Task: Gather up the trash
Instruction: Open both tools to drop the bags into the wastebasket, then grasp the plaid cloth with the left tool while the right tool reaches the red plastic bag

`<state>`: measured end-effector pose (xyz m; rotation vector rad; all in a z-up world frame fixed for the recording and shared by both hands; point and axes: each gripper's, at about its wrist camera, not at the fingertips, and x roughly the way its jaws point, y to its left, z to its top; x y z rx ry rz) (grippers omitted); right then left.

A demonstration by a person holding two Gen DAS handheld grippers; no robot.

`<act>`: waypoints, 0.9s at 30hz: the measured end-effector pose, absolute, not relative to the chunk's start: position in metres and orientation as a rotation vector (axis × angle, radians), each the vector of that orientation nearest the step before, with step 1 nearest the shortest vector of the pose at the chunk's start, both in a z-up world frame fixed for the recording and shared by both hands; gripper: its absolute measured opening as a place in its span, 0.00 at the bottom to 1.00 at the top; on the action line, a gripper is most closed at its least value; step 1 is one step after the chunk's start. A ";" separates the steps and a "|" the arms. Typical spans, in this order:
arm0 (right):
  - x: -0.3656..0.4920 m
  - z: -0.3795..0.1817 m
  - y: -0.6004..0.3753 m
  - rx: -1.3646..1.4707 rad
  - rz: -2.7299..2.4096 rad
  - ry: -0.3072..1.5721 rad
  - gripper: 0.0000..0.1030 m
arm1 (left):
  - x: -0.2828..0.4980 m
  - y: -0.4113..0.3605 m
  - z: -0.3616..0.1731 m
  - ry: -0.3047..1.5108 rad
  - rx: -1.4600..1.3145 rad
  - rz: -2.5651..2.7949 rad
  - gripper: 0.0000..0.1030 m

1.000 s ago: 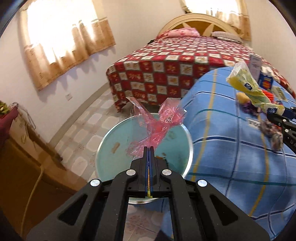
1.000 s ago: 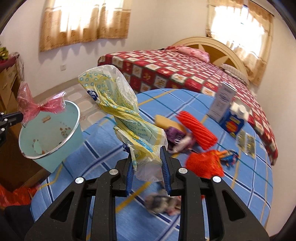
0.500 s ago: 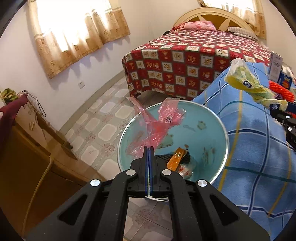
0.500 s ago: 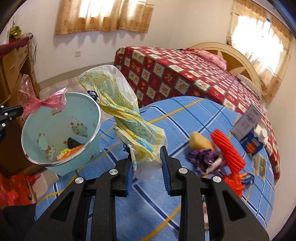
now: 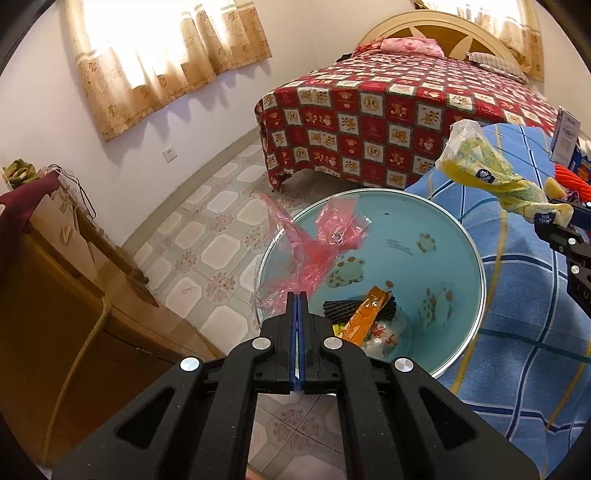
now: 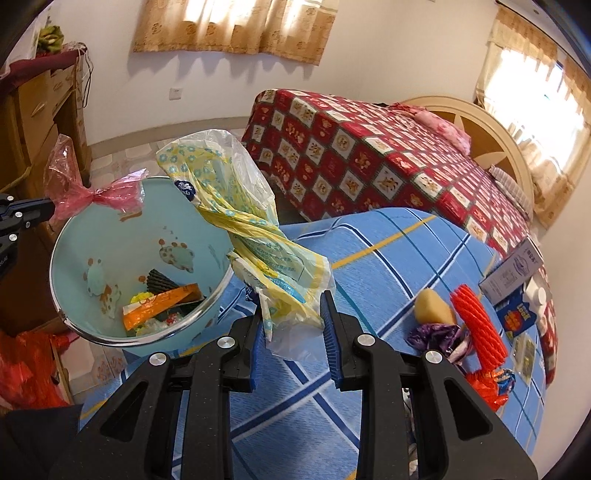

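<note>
While both grippers carry trash | left gripper clamped on pink wrapper, bin mouth at 1 o'clock, nearer | right gripper gripping yellow bag, long axis toward 11 o'clock, bin at 10 o'clock

Daylight scene, bright overall. Light enters through curtains in the left wrist view and through curtains plus a second window in the right wrist view; fabric glows and is blown out to near white at its centre, detail lost there. Scalloped soft shadows fall on the wall under the curtain hem. Cabinet side is dim, in shade. Bin rim shows a thin specular line. Strong fisheye distortion: straight lines bow, black vignette fills the corners. Focus is sharp at centre; softer toward the edges. No motion blur evident.
</note>
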<state>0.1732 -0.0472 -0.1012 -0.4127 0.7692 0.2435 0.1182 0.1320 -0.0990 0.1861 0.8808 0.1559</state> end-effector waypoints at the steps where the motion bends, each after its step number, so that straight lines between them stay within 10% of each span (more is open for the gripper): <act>1: 0.173 -0.101 -0.046 -0.415 0.246 0.769 0.27 | 0.119 0.133 -0.099 0.882 0.185 0.157 0.00; 8: 0.171 -0.103 -0.031 -0.441 0.289 0.762 0.30 | 0.120 0.135 -0.098 0.884 0.168 0.147 0.01; 13: 0.168 -0.103 -0.024 -0.445 0.316 0.740 0.56 | 0.120 0.136 -0.097 0.881 0.147 0.124 0.09; 18: 0.166 -0.099 -0.031 -0.411 0.317 0.737 0.61 | 0.119 0.132 -0.099 0.882 0.129 0.107 0.42; 27: 0.125 -0.085 -0.119 -0.259 0.161 0.690 0.64 | 0.114 0.106 -0.113 0.909 0.156 0.073 0.54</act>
